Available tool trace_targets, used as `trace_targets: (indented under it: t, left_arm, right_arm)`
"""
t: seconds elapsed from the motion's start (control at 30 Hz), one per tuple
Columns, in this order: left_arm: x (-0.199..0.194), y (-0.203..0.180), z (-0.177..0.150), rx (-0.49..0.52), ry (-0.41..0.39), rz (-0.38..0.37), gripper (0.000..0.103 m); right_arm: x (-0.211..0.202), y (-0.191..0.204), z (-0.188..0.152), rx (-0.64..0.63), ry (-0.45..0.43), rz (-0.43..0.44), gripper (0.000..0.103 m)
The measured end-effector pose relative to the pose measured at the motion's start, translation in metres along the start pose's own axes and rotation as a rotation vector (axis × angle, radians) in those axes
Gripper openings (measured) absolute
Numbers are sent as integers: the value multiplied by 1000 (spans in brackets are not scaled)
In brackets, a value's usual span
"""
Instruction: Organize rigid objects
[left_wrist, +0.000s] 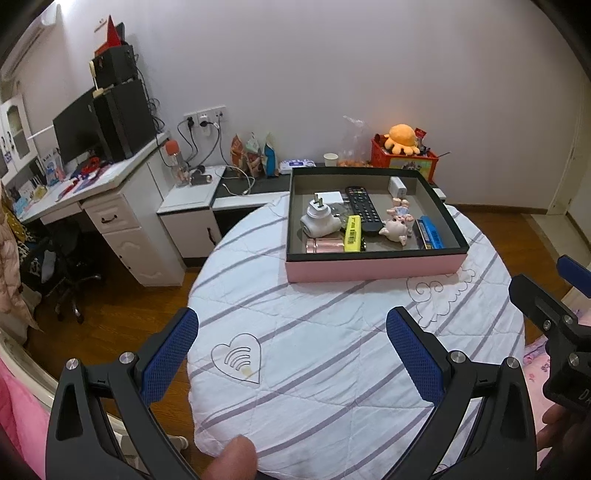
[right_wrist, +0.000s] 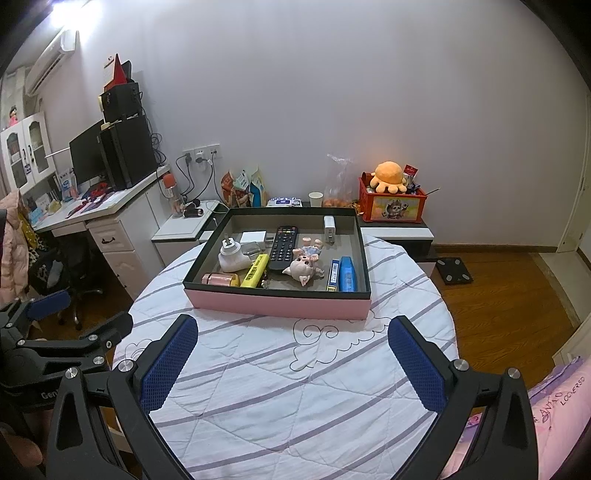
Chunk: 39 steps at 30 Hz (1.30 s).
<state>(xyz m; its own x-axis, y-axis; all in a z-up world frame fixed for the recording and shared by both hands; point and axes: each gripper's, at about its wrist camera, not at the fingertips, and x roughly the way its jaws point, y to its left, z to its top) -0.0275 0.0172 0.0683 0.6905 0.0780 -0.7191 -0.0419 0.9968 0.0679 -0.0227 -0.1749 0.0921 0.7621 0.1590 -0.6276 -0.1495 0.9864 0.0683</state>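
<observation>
Left gripper (left_wrist: 291, 332) fills the bottom of the left wrist view, jaws spread wide, blue pads (left_wrist: 168, 356) angled outward, nothing between them; a fingertip (left_wrist: 232, 458) of the person pokes in at bottom centre and part of a hand (left_wrist: 554, 424) shows at lower right. Right gripper (right_wrist: 293, 341) sits the same way at the bottom of the right wrist view, jaws wide apart and empty, blue pads (right_wrist: 417, 363) facing inward. Each gripper also shows at the other view's edge: right one at right edge of the left view, left one at lower left of the right view.
</observation>
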Motion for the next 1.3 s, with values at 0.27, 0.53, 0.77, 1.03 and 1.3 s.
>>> trace_targets:
  t: [0.27,0.53,0.77,1.03,1.3]
  left_arm:
    - [0,1,2,-7,-1,35,103]
    - [5,3,4,-3,6,39,103]
    - [3,-4,4,20,-9,43,103]
    - [4,-9,5,32,-8,40,103]
    - [3,-12,6,38,-2,-7,103]
  right_arm:
    - [-1,-2,4,2,2,-4,103]
    - [0,-5,5,0,5,-4,103]
    - [2,-6,6,-1,6,-6,103]
    - [4,-7,6,-2,3,-6,103]
    - [4,-7,5,-1,2,-8,103]
